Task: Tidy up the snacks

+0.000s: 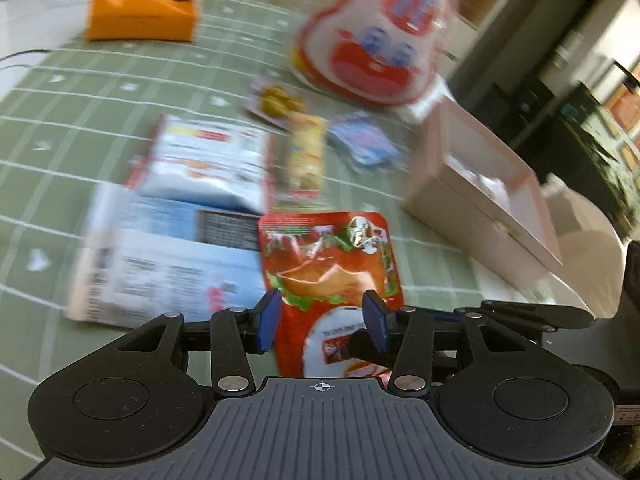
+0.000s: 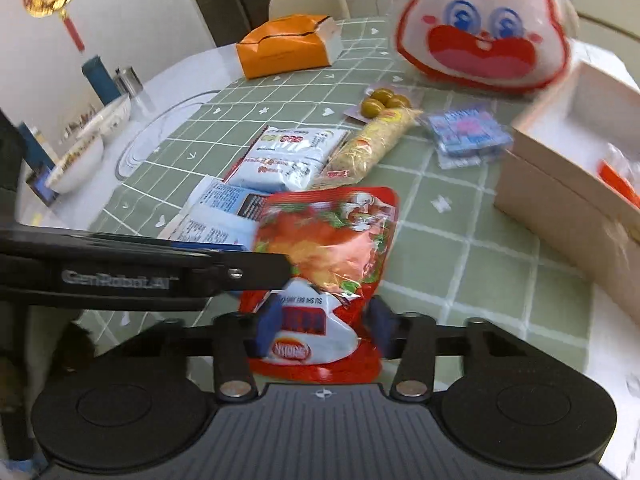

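While both grippers close in on it, the red pouch (image 1: pixel 330 276) lies on the green grid cloth (image 1: pixel 100 120), and every other place here is told from that pouch. The left gripper (image 1: pixel 322 318) has its blue pads (image 1: pixel 267 318) on either side of the pouch's near end, jaws part open; whether they press it I cannot tell. The right gripper (image 2: pixel 324 322) likewise straddles the pouch (image 2: pixel 332 248), jaws part open, grip unclear. On the pouch's white patch the upside-down letters "SU SHI BEE JING" can just be read (the logo under them is too blurred). The left tool's black arm (image 2: pixel 140 272), marked "GenRobot.AI", reaches in from the pouch's left. Touching the pouch on its left lies a blue-and-white packet (image 2: pixel 216 216), with a second white packet (image 2: pixel 292 152) beyond it; their print is unreadable. Beyond the pouch lie a yellow roll (image 2: pixel 372 144), an olive pack (image 2: pixel 384 100) and blue sachets (image 2: pixel 468 130). Farther off stands a rabbit-face bag (image 2: pixel 480 28), and far left an orange box (image 2: pixel 284 46). Right of the pouch, apart from it, sits an open pink box (image 2: pixel 560 196).
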Tool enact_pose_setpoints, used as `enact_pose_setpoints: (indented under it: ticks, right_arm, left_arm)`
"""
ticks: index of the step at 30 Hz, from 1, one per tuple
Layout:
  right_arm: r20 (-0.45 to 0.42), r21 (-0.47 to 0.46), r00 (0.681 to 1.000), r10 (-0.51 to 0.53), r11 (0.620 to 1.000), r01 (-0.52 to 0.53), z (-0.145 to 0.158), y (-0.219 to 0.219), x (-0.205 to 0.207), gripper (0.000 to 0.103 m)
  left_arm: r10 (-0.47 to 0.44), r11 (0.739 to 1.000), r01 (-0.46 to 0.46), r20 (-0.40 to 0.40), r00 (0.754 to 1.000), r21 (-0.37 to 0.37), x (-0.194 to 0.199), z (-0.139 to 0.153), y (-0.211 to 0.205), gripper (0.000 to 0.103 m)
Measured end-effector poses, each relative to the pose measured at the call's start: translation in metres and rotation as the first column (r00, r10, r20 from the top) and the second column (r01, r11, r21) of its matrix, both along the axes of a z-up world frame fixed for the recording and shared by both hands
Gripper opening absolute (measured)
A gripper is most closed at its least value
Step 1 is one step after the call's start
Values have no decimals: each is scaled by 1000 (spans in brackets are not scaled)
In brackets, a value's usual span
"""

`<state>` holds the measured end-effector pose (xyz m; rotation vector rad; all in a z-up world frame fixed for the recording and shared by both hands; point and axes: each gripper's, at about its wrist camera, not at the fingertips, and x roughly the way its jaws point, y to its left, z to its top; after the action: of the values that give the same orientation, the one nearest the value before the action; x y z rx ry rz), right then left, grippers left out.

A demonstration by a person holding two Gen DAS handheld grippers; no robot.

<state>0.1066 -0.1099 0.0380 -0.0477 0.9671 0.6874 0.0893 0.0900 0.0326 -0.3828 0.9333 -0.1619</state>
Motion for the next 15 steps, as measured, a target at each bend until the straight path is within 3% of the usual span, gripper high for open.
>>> enact_pose_setpoints:
  ticks: [3,11,15]
  right_arm:
    - [11,-38,998,-68,997,68,0,-31,-10,23]
    - [41,-62,957,-287,955,289,-6,-109,-32,21]
    - [72,-56,936,-345,935,349,-9,-115,-36,22]
  left_arm:
    - [-56,998,56,-10,998,-6,2,-2,-19,50]
    - [-133,990,133,-6,991,46,7,3,-38,49]
    - [-47,988,40,50,998,148,13,20,-10,49]
